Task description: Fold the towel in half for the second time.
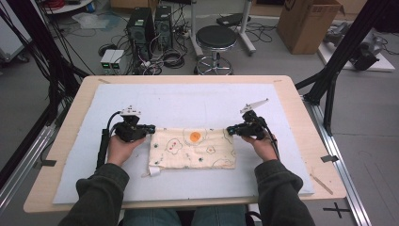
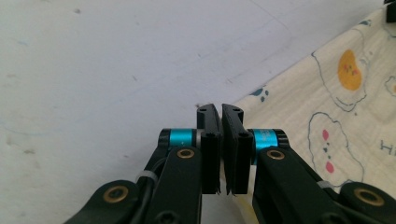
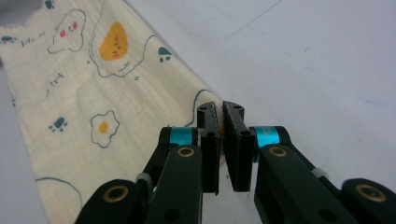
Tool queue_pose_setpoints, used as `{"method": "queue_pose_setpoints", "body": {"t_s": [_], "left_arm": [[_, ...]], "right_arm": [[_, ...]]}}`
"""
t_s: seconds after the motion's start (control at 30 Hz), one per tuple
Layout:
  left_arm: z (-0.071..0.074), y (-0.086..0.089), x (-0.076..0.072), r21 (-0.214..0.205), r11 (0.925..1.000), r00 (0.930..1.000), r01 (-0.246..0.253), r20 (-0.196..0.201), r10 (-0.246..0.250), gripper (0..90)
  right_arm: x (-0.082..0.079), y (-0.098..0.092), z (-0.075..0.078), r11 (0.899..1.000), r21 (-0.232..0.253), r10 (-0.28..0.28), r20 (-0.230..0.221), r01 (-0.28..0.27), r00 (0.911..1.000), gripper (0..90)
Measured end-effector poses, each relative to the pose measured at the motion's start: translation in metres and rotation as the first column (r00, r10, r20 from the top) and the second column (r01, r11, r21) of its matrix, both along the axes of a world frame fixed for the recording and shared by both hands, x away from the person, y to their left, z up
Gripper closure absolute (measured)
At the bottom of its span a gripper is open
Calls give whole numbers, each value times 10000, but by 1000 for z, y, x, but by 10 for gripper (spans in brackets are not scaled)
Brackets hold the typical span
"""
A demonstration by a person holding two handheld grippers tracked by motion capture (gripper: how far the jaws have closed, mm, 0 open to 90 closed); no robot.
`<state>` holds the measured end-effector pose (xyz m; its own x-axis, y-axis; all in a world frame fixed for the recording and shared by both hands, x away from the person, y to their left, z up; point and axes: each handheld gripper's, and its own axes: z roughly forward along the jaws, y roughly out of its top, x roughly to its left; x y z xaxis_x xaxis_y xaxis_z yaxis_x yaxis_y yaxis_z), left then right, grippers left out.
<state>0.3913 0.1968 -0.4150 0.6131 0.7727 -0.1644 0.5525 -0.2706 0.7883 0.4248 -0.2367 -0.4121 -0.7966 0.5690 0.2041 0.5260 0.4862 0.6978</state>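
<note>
A cream cloth (image 1: 193,148) printed with fried eggs and paw marks lies folded on the white mat (image 1: 188,101). My left gripper (image 1: 151,128) is at the cloth's far left corner and my right gripper (image 1: 229,129) at its far right corner. In the left gripper view the jaws of the left gripper (image 2: 220,109) stand shut, with the corner of the cloth (image 2: 327,116) running in between them. In the right gripper view the right gripper (image 3: 220,107) is likewise shut on the corner of the cloth (image 3: 93,93), and a strip of fabric shows in the narrow gap.
The mat covers most of a wooden table (image 1: 294,101). Beyond the far edge stand a black stool (image 1: 215,37), computer towers (image 1: 141,26) with cables, and a cardboard box (image 1: 306,23). Black frame posts (image 1: 339,61) rise at both sides.
</note>
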Motion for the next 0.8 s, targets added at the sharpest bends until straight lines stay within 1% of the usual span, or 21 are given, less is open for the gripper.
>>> {"method": "queue_pose_setpoints", "body": {"t_s": [0.07,0.1,0.17,0.2,0.23,0.27,0.3,0.33,0.37,0.4,0.47,0.53,0.57,0.6,0.7,0.73,0.8], "left_arm": [[1,1,4,-87,9999,9999,-146,27,146,858],[-1,1,7,-305,9989,9994,-357,12,357,857],[-7,2,11,-346,9981,9986,-502,-165,497,858],[-10,1,13,-236,9984,9984,-513,-230,507,858],[-13,0,15,-180,9984,9982,-537,-270,532,857],[-16,-1,16,-255,9977,9976,-626,-300,619,857],[-18,-1,18,-252,9980,9979,-578,-299,570,857],[-19,-1,19,-380,9973,9977,-621,-302,610,857],[-21,1,21,-542,9964,9972,-653,-394,632,857],[-22,2,22,-564,9963,9972,-650,-407,628,857],[-23,2,22,-555,9966,9976,-601,-385,580,857],[-24,2,22,-533,9969,9977,-583,-386,563,855],[-23,2,22,-469,9974,9980,-543,-350,527,855],[-22,2,21,-566,9968,9980,-569,-310,552,854],[-19,2,19,-644,9967,9987,-486,-197,474,854],[-17,3,18,-656,9969,9990,-439,-144,431,853],[-14,3,16,-596,9977,9994,-337,-48,334,854]], "right_arm": [[7,3,2,9999,-90,-98,31,99,9999,855],[10,3,2,9999,-43,-136,-20,136,9999,855],[16,3,1,9993,227,-298,-3,298,9996,855],[20,2,-3,9983,385,-428,-169,435,9989,855],[23,1,-8,9978,434,-485,-325,499,9983,855],[26,2,-13,9975,385,-565,-527,586,9970,856],[28,2,-17,9974,328,-625,-676,648,9958,855],[30,2,-21,9970,271,-707,-778,730,9945,855],[31,1,-22,9967,290,-731,-873,759,9935,855],[32,1,-24,9959,390,-778,-914,816,9928,856],[33,0,-24,9958,459,-751,-860,793,9935,856],[33,1,-24,9959,403,-775,-828,810,9935,855],[32,1,-24,9959,451,-741,-805,779,9940,855],[32,1,-24,9961,467,-714,-731,749,9948,855],[31,0,-22,9952,587,-747,-647,786,9951,855],[30,0,-20,9950,613,-742,-688,785,9949,855],[27,0,-17,9950,678,-703,-507,736,9962,855]]}}
